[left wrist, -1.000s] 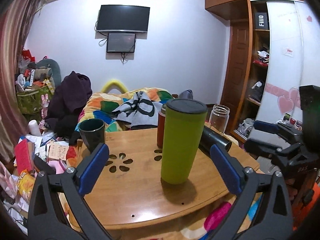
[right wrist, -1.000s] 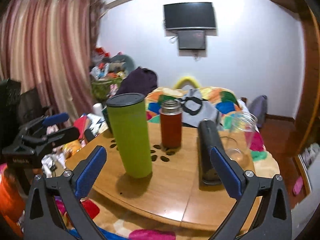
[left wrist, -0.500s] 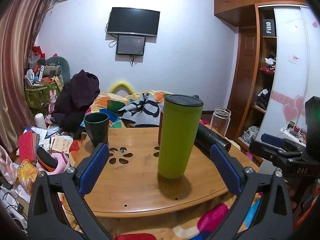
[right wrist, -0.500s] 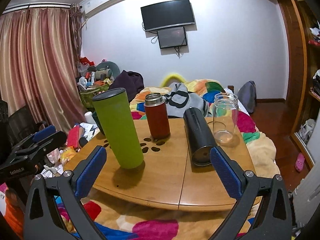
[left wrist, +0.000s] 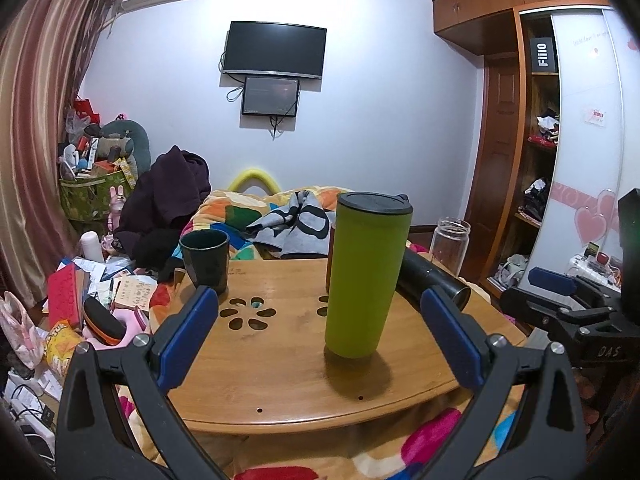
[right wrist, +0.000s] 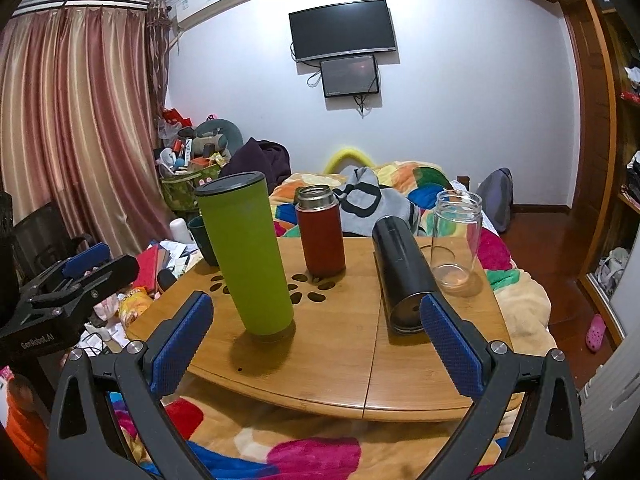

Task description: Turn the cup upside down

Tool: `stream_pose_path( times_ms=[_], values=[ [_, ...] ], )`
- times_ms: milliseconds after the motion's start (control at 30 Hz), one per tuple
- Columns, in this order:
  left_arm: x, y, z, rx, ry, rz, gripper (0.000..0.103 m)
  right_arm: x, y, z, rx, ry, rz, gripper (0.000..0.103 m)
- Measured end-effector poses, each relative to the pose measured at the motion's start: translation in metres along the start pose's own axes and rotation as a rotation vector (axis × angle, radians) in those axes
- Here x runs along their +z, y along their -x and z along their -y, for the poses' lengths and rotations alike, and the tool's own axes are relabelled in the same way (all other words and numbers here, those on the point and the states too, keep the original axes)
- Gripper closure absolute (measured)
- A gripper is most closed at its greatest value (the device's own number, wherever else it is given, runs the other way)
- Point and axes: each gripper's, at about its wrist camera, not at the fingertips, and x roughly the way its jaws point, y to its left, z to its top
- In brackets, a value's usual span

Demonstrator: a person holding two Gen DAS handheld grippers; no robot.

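Note:
A tall green tumbler (left wrist: 366, 276) with a black lid stands upright on the round wooden table (left wrist: 280, 364); it also shows in the right wrist view (right wrist: 250, 252). A dark green cup (left wrist: 205, 260) stands upright at the table's far left. A black flask (right wrist: 402, 276) lies on its side. My left gripper (left wrist: 320, 340) is open and empty, short of the table's near edge. My right gripper (right wrist: 316, 348) is open and empty, also back from the table edge; it shows in the left wrist view (left wrist: 560, 304).
A red flask (right wrist: 322, 232) and a clear glass jar (right wrist: 456, 240) stand upright at the back of the table. A colourful blanket (right wrist: 280, 448) lies under the table. Clutter lies on the floor at the left (left wrist: 80, 304). A wardrobe (left wrist: 536, 160) stands at the right.
Both grippers have drawn back and risen a little from the table, so the cups look farther off. Both stay open. Nothing on the table has moved.

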Motion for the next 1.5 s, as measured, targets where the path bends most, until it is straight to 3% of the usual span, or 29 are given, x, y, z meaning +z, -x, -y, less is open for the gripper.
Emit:
stream_pose_path(
  times_ms=[1500],
  values=[
    [0.0007, 0.0028, 0.0044, -0.025, 0.014, -0.002, 0.0, 0.0045, 0.0064, -0.0064, 0.002, 0.025, 0.017, 0.0]
  ],
)
